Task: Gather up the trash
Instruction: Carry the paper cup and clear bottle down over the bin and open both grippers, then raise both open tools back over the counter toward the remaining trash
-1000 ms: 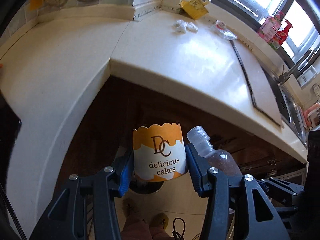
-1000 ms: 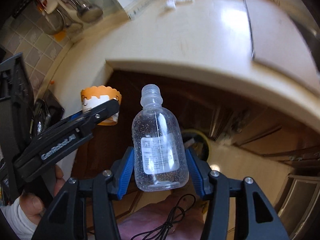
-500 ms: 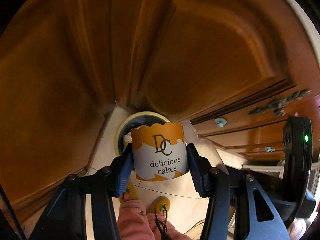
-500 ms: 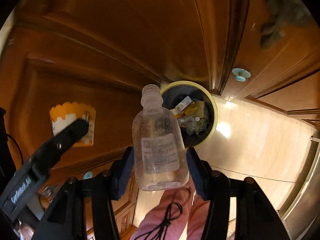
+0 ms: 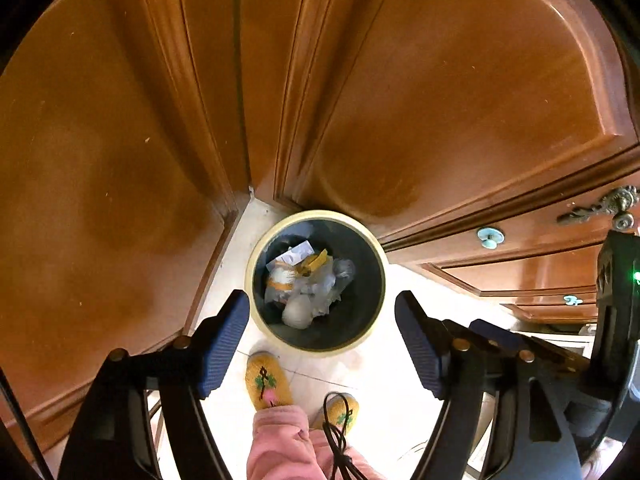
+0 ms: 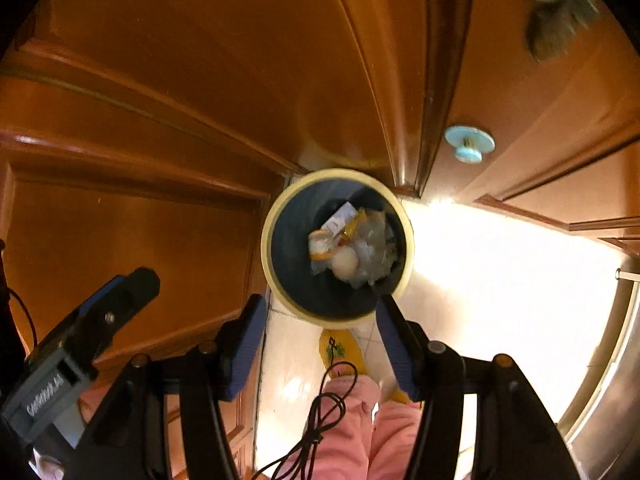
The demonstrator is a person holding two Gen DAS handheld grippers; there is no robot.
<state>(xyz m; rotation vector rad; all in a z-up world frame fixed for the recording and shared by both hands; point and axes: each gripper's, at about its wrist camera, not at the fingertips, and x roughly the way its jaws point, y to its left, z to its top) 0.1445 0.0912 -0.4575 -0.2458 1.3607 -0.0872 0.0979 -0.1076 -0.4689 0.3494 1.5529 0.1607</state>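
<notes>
Setting: wooden cabinet doors [image 5: 440, 100] meet at a corner above a pale tiled floor [image 5: 392, 392].
Bin: round bin [image 5: 256, 264] with a cream rim and dark inside, standing on the floor in the cabinet corner.
Trash: crumpled wrappers, paper and a pale rounded piece lie as trash [image 5: 306, 280] at the bottom of the bin.
Left gripper: the left gripper [image 5: 322, 342] points steeply down over the bin; its jaws have just been opening, stand wide apart and have nothing between the blue pads.
Right gripper: the right gripper [image 6: 320, 344] points down over the near rim of the bin; its jaws have just been opening and are empty.
Person: pink trouser legs [image 5: 288, 444] and yellow slippers [image 5: 266, 380] just beside the near side of the bin.
Knob: a light-blue knob [image 6: 469, 145] on the cabinet, to the right of the bin.
</notes>
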